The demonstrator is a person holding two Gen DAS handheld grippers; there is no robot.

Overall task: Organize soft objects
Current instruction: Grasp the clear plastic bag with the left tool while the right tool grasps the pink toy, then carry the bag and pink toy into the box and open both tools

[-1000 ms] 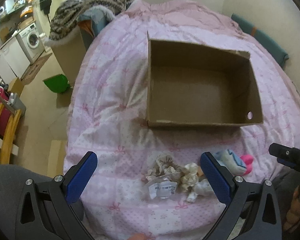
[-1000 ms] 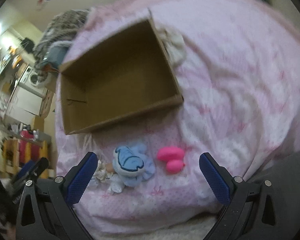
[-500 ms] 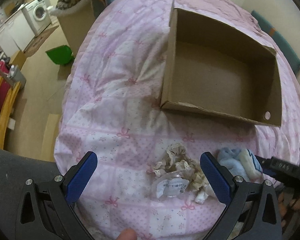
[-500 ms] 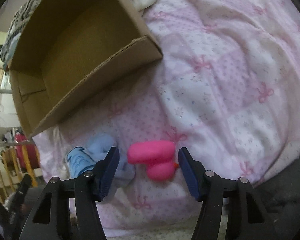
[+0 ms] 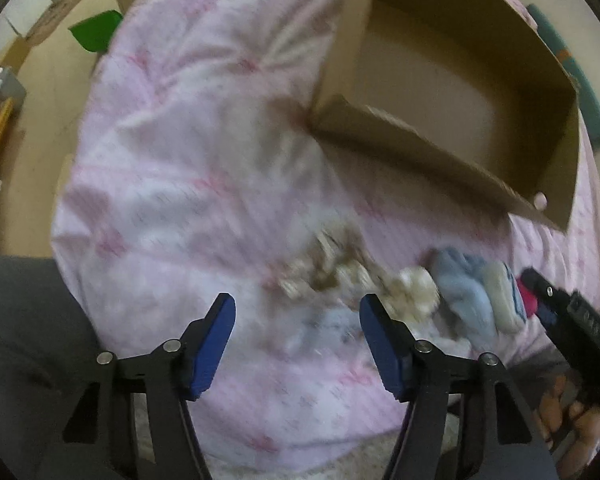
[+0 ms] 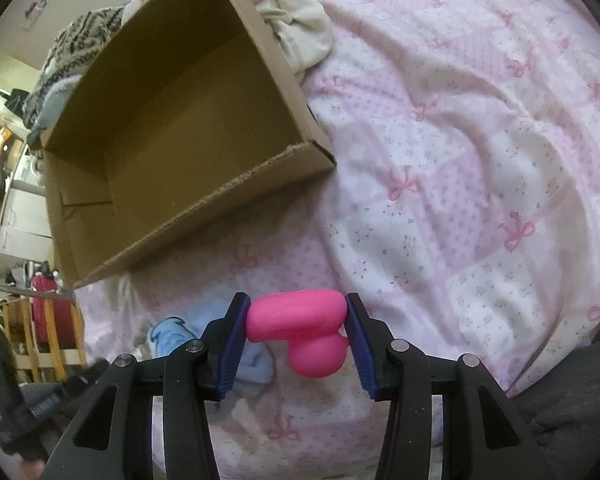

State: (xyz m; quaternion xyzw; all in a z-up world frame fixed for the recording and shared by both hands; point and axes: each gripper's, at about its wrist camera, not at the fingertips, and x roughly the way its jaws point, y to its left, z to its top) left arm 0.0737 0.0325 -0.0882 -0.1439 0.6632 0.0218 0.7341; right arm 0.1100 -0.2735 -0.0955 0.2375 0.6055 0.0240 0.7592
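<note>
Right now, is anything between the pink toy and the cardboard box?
Nothing visible. The right hand-held gripper is shut on the pink toy; only bare quilt lies before the cardboard box, whose inside looks empty.

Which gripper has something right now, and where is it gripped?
The right gripper clamps the pink rubbery toy across its wider upper lobe. The left gripper holds nothing.

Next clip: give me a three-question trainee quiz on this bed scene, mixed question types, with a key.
1. True or false: the cardboard box already holds a toy.
2. What does the right gripper have between its fingers? A) pink toy B) blue plush C) lace bundle
3. Fill in: the left gripper is ____, with nothing between its fingers.

Key: 1 false, no toy shows inside; 2 A; 3 open.
</note>
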